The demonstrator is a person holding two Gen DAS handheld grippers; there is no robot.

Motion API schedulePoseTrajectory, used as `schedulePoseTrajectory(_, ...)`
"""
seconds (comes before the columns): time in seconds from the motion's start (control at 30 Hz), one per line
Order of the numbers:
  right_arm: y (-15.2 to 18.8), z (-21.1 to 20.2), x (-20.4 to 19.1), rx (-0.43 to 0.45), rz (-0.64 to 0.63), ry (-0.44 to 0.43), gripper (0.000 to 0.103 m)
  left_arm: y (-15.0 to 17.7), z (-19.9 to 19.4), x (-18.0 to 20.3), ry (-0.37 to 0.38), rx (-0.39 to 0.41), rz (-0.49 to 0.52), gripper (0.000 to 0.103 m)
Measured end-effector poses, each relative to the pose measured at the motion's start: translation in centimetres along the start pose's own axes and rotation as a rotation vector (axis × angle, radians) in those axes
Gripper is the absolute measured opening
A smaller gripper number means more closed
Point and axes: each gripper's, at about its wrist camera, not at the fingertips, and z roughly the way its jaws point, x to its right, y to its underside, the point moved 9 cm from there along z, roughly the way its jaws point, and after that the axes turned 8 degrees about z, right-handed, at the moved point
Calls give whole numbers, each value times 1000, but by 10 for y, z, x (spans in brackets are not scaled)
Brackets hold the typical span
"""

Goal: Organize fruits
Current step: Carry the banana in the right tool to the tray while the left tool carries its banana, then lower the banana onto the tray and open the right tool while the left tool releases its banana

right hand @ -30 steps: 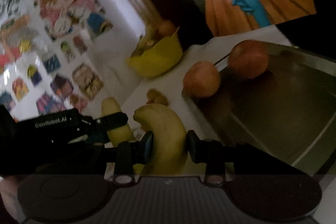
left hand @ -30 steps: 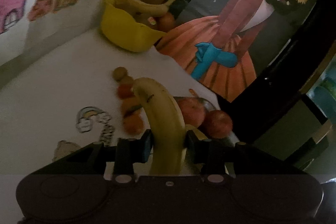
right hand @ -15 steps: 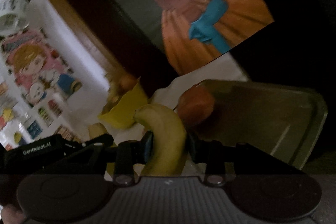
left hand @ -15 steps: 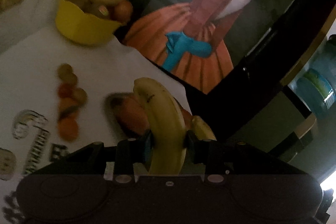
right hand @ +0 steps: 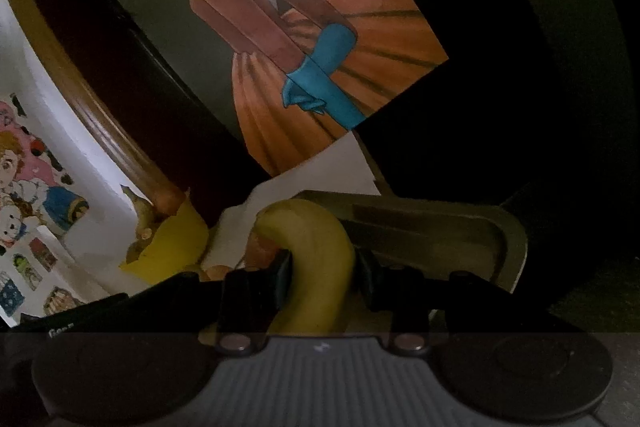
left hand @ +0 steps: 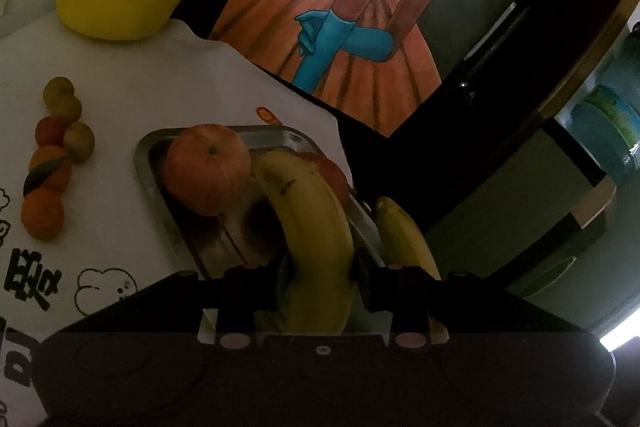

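Note:
My left gripper (left hand: 320,273) is shut on a yellow banana (left hand: 310,219) that curves up over the metal tray (left hand: 154,179). Two red apples lie in that tray, the nearer one (left hand: 208,173) at its left end. A second banana (left hand: 400,239) shows just right of the tray's rim. In the right wrist view my right gripper (right hand: 322,267) is shut on that banana (right hand: 316,247), held over the tray (right hand: 508,243); an apple (right hand: 260,251) peeks out behind it.
A yellow bowl (left hand: 112,3) with bananas and round fruit stands at the back left of the white cloth. A row of small oranges and brownish fruits (left hand: 52,155) lies left of the tray. A large painting (left hand: 360,27) leans behind the table edge.
Both grippers have carried their bananas to the right, toward and over the tray. The bowl and small fruits slid left in the left view; the right view swung up toward the painting.

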Motion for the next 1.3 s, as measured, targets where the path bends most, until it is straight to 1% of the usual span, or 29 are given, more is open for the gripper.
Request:
schedulePoseTrajectory(0.13,4,5,2,-22,-12,24,39,2,5,1,-17,-8,14,36)
schedulePoseTrajectory(0.33,8,10,7,-42,-21,62,39,5,17,4,-19,-23,26,36)
schedulePoseTrajectory(0.43,8,10,6,-35,-42,69,35,6,20,5,-27,-21,39,37)
schedulePoseTrajectory(0.53,9,11,5,-35,-70,83,34,7,21,5,-38,-16,52,37)
schedulePoseTrajectory(0.6,10,11,4,-30,-92,95,34,7,21,5,-38,-14,53,37)
schedulePoseTrajectory(0.73,9,12,4,-32,-93,94,35,9,22,5,-47,-14,64,38)
schedulePoseTrajectory(0.8,9,12,5,-32,-92,98,36,11,24,3,-70,-26,68,40)
schedulePoseTrajectory(0.93,9,13,7,-41,-87,103,39,12,27,-1,-74,-35,57,41)
schedulePoseTrajectory(1.0,8,12,7,-38,-86,99,43,12,26,-1,-74,-31,58,45)
schedulePoseTrajectory(1.07,7,10,6,-29,-87,90,46,10,25,-1,-81,-25,57,56)
schedulePoseTrajectory(1.2,5,6,6,-8,-80,83,51,5,18,0,-99,3,58,63)
schedulePoseTrajectory(1.27,2,4,7,10,-76,82,57,1,12,1,-105,27,58,71)
schedulePoseTrajectory(1.3,1,2,6,20,-76,84,58,-1,9,2,-109,41,59,73)
